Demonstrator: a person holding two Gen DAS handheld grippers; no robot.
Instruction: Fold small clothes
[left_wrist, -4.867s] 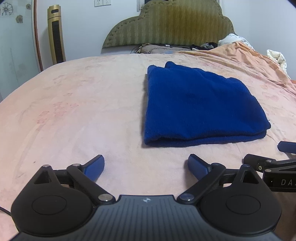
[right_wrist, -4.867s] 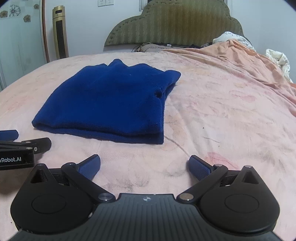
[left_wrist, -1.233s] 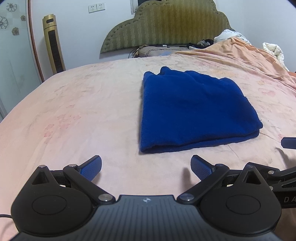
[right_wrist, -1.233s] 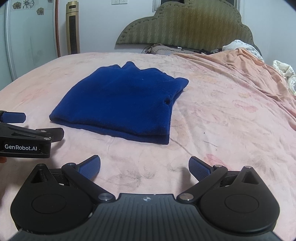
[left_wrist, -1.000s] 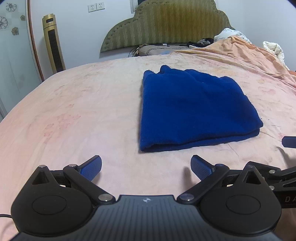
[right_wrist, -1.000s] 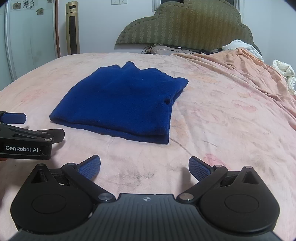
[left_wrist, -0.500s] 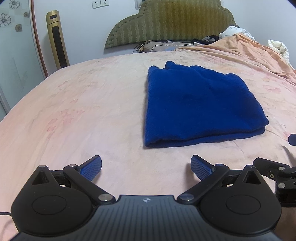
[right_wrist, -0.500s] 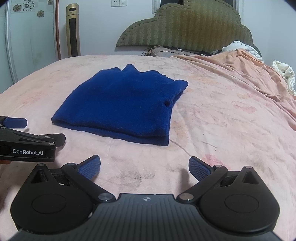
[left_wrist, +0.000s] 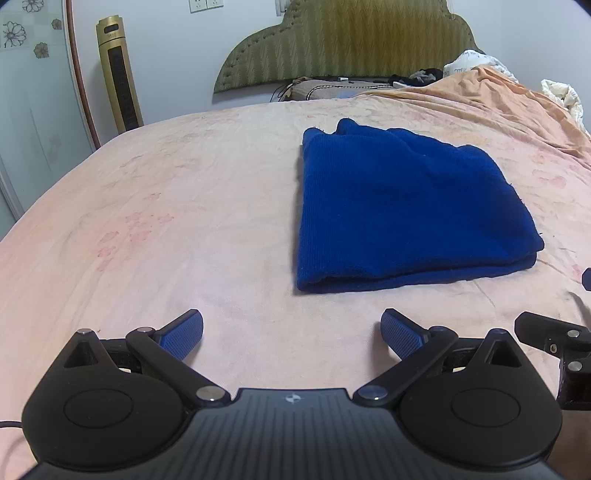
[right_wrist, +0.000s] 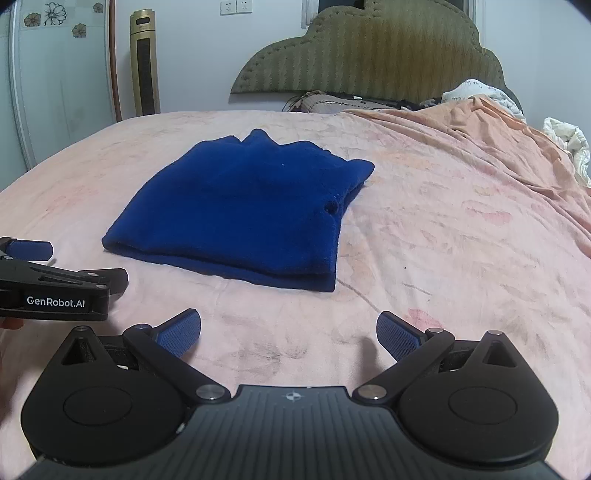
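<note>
Bedsheet (left_wrist: 166, 221) lies bare from 9 to 12 o'clock of the left gripper (left_wrist: 291, 332), whose fingers stand spread, pinching nothing. Folded blue garment (left_wrist: 406, 206) lies at 1 o'clock, its doubled edge nearest. The right gripper (right_wrist: 288, 332), equally spread, has the garment at 11 o'clock and open sheet from 12 to 3.

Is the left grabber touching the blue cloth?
Apart. In the left wrist view, pink bed sheet shows between the open left gripper and the folded blue cloth.
</note>
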